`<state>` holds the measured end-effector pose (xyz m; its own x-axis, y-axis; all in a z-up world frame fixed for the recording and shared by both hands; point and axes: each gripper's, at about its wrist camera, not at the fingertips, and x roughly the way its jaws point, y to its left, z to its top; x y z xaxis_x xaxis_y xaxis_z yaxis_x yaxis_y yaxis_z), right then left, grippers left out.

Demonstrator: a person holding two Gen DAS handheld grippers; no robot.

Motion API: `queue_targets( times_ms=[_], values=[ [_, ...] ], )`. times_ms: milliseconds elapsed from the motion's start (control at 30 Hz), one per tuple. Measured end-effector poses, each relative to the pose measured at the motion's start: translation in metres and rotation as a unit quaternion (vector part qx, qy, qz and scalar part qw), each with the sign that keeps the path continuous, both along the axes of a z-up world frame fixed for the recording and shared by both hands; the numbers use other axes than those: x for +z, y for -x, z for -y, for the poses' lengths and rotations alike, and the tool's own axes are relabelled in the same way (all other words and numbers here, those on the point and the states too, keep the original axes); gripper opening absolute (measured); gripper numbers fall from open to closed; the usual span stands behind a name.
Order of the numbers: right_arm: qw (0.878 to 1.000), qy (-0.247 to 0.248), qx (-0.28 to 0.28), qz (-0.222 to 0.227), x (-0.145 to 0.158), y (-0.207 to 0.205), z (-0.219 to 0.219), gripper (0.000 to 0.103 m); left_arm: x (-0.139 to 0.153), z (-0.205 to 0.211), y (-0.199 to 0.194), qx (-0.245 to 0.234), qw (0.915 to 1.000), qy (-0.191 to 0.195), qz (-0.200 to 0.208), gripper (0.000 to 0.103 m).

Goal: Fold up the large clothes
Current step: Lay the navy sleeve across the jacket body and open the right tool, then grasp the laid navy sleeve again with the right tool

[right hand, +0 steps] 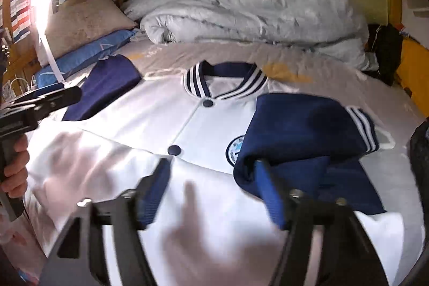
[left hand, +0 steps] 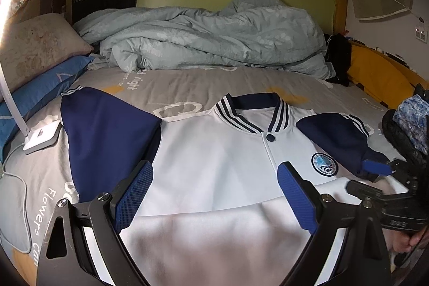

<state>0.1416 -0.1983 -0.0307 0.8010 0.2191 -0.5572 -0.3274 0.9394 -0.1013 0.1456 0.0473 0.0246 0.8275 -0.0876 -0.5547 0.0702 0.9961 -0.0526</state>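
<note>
Left wrist view looks along the left gripper (left hand: 213,195), whose blue-padded fingers stand spread apart above the white front of a baseball-style jacket (left hand: 214,152); nothing lies between the pads. The jacket lies face up on the grey printed bedsheet (left hand: 187,87), striped collar (left hand: 252,109) toward the rumpled pale duvet (left hand: 214,36) at the far side. Its lower hem runs under the gripper frame and is cut off at the bottom edge. One navy sleeve (left hand: 107,130) stretches out flat toward the pillows (left hand: 40,66); the other navy sleeve (left hand: 340,141) is folded in over the chest, its edge just beside the round chest badge (left hand: 325,164).

The right gripper (left hand: 380,173) shows at the right edge of this view, mostly hidden by the frame, one blue pad tip close to the folded sleeve (touching or not, I cannot tell). In the right wrist view the right gripper's own fingers (right hand: 158,195) are blurred but clearly parted, with white fabric below them and the folded sleeve just beside the right-hand finger; they pinch nothing. That sleeve half covers the badge there. A hand (right hand: 14,170) at the left edge grips a black handle, largely cut off. A white desk lamp base (left hand: 41,137) sits on the sheet near the pillows, its head lost in glare.
</note>
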Motion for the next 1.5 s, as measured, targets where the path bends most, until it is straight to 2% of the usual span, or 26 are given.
queue_targets(
  times_ms=[67,233,367,500,600,700,767,867,967,1033,1100,1133,1167,1200,1267,1367,1400,1500],
  values=[
    [1.0,-0.005,-0.003,0.014,0.008,0.006,0.002,0.083,0.0,0.001,0.001,0.003,1.0,-0.004,0.004,0.095],
    [0.997,-0.054,-0.041,0.021,0.025,0.005,0.028,0.085,-0.001,0.002,0.003,0.005,0.9999,-0.011,0.007,0.095],
    [0.989,-0.11,-0.097,0.021,0.04,-0.006,0.068,0.085,0.0,0.001,0.003,0.004,1.0,-0.005,0.007,0.096],
    [0.977,-0.116,-0.173,0.045,0.051,-0.014,0.109,0.085,-0.002,0.0,0.001,0.009,0.9999,-0.006,0.005,0.097],
    [0.967,-0.144,-0.21,0.02,0.052,-0.03,0.142,0.085,-0.004,-0.001,-0.001,0.011,0.9999,-0.002,0.001,0.098],
    [0.945,-0.199,-0.259,-0.011,0.046,-0.049,0.179,0.085,-0.007,-0.003,-0.004,0.018,0.9998,-0.006,-0.002,0.098],
    [0.933,-0.219,-0.281,-0.052,0.034,-0.069,0.199,0.083,-0.009,-0.004,-0.007,0.02,0.9998,-0.005,-0.006,0.098],
    [0.926,-0.236,-0.28,-0.088,0.016,-0.091,0.214,0.066,-0.011,-0.006,-0.008,0.022,0.9997,-0.004,-0.008,0.098],
    [0.923,-0.243,-0.276,-0.111,-0.003,-0.106,0.221,0.064,-0.011,-0.008,-0.01,0.025,0.9997,-0.003,-0.005,0.098],
    [0.923,-0.261,-0.266,-0.099,-0.005,-0.106,0.222,0.06,-0.012,-0.009,-0.011,0.024,0.9997,0.001,-0.007,0.098],
    [0.926,-0.272,-0.244,-0.095,-0.005,-0.109,0.221,0.046,-0.014,-0.01,-0.013,0.023,0.9996,0.007,-0.012,0.098],
    [0.928,-0.269,-0.237,-0.098,-0.006,-0.112,0.219,0.035,-0.016,-0.01,-0.014,0.022,0.9996,0.009,-0.015,0.098],
    [0.931,-0.26,-0.236,-0.097,-0.008,-0.114,0.216,0.012,-0.017,-0.01,-0.015,0.021,0.9996,0.009,-0.018,0.098],
    [0.932,-0.259,-0.235,-0.093,-0.008,-0.114,0.216,0.006,-0.018,-0.009,-0.015,0.022,0.9996,0.005,-0.02,0.098],
    [0.935,-0.265,-0.227,-0.062,-0.001,-0.106,0.214,0.005,-0.016,-0.01,-0.014,0.025,0.9996,0.003,-0.016,0.098],
    [0.951,-0.233,-0.205,-0.007,0.021,-0.092,0.195,0.005,-0.011,-0.013,-0.012,0.024,0.9996,0.012,-0.008,0.098],
    [0.958,-0.224,-0.177,0.007,0.032,-0.084,0.18,0.005,-0.01,-0.013,-0.011,0.024,0.9996,0.012,-0.005,0.098],
    [0.971,-0.218,-0.092,0.018,0.052,-0.065,0.141,0.005,-0.007,-0.012,-0.011,0.025,0.9997,0.009,0.0,0.098]
  ],
)
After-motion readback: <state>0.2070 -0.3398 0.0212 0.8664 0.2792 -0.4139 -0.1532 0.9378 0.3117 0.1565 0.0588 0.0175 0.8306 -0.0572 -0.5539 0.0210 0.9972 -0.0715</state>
